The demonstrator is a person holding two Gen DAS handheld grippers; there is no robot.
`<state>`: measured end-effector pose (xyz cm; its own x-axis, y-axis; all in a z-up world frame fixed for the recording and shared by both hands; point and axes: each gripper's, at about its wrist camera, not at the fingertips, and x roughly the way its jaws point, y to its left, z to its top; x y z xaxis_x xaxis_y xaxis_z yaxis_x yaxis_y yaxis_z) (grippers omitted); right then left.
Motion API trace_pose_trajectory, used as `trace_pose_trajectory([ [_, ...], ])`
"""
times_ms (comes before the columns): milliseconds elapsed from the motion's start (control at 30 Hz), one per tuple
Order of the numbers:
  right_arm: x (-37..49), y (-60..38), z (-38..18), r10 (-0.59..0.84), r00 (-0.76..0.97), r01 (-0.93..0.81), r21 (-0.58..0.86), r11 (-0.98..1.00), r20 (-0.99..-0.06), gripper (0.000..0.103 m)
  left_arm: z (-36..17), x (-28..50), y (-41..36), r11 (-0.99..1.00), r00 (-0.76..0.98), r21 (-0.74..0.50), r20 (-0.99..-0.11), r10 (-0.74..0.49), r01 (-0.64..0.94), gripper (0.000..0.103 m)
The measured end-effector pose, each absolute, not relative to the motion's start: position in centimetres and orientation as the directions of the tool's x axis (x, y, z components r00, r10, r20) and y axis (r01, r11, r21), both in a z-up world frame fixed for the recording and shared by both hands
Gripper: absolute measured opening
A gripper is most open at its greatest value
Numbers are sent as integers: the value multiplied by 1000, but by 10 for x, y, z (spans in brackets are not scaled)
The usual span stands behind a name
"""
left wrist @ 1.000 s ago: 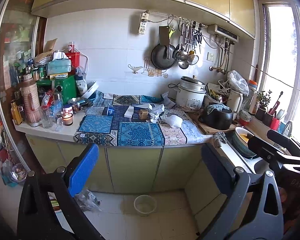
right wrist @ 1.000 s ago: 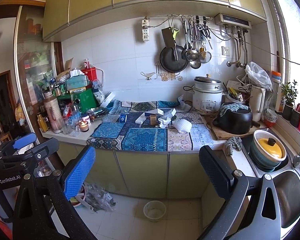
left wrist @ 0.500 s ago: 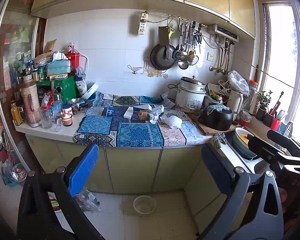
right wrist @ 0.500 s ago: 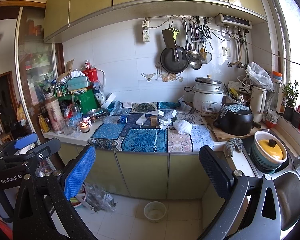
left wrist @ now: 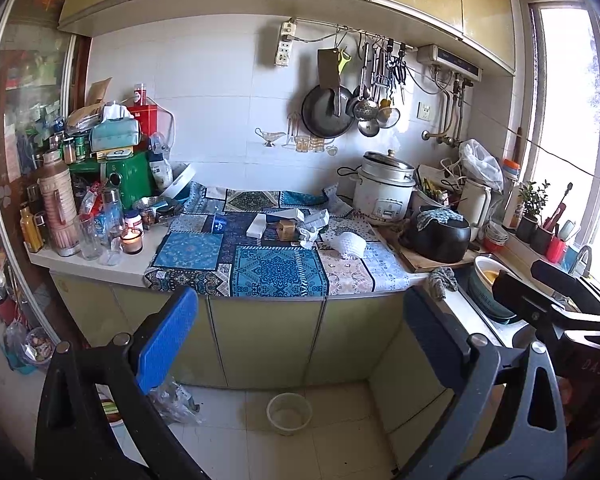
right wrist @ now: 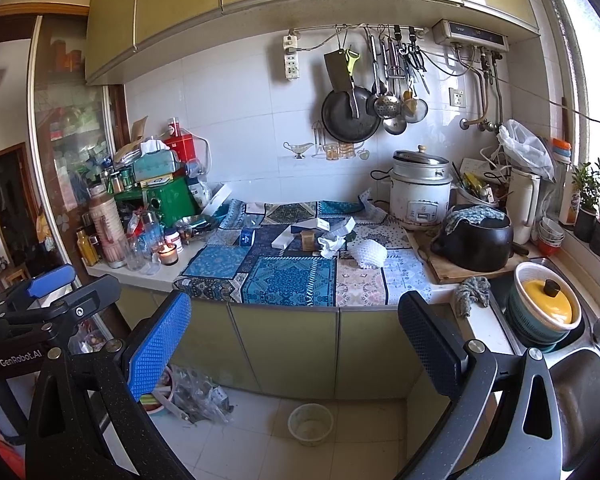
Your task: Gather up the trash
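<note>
Trash lies on the patterned cloth (left wrist: 276,272) of the counter: a white foam net (left wrist: 350,244) (right wrist: 368,254), crumpled white paper (left wrist: 310,236) (right wrist: 332,245), a small brown box (left wrist: 286,230) (right wrist: 307,239), a flat white box (left wrist: 257,225) (right wrist: 286,238) and a small blue carton (left wrist: 219,225) (right wrist: 247,236). My left gripper (left wrist: 300,340) is open and empty, well back from the counter. My right gripper (right wrist: 296,336) is open and empty too. The left gripper shows at the right wrist view's left edge (right wrist: 40,300).
A small plastic bin (left wrist: 289,413) (right wrist: 311,424) stands on the floor by the cabinets, with plastic bags (right wrist: 196,394) to its left. A lit candle (left wrist: 131,238), bottles, a rice cooker (left wrist: 384,196), a black pot (left wrist: 440,234) and a sink (right wrist: 580,396) crowd the counter.
Both views have drifted slightly closer to the counter. Both grippers stay open and empty.
</note>
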<state>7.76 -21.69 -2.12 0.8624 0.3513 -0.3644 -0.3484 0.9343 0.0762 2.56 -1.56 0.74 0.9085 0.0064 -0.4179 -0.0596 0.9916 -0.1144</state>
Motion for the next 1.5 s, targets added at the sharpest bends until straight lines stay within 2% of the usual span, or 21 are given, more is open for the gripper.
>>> trace_pose_trajectory([
  [567, 172, -246, -32, 357, 838, -351, 95, 932, -412, 103, -9, 141, -26, 980, 889, -114, -448, 94, -161, 103],
  [900, 256, -249, -57, 273, 823, -255, 106, 961, -498, 103, -58, 264, 2, 971, 828, -114, -549, 113, -208, 103],
  [1100, 312, -239, -74, 202, 805, -155, 131, 979, -557, 103, -81, 341, 20, 980, 802, -31, -580, 143, -198, 103],
  [1400, 406, -224, -101, 116, 738, -11, 160, 987, -664, 103, -90, 453, 52, 997, 788, -57, -616, 8, -55, 103],
  [1500, 436, -222, -113, 114, 711, 25, 186, 982, -694, 103, -98, 486, 57, 997, 772, -58, -636, 0, -48, 103],
])
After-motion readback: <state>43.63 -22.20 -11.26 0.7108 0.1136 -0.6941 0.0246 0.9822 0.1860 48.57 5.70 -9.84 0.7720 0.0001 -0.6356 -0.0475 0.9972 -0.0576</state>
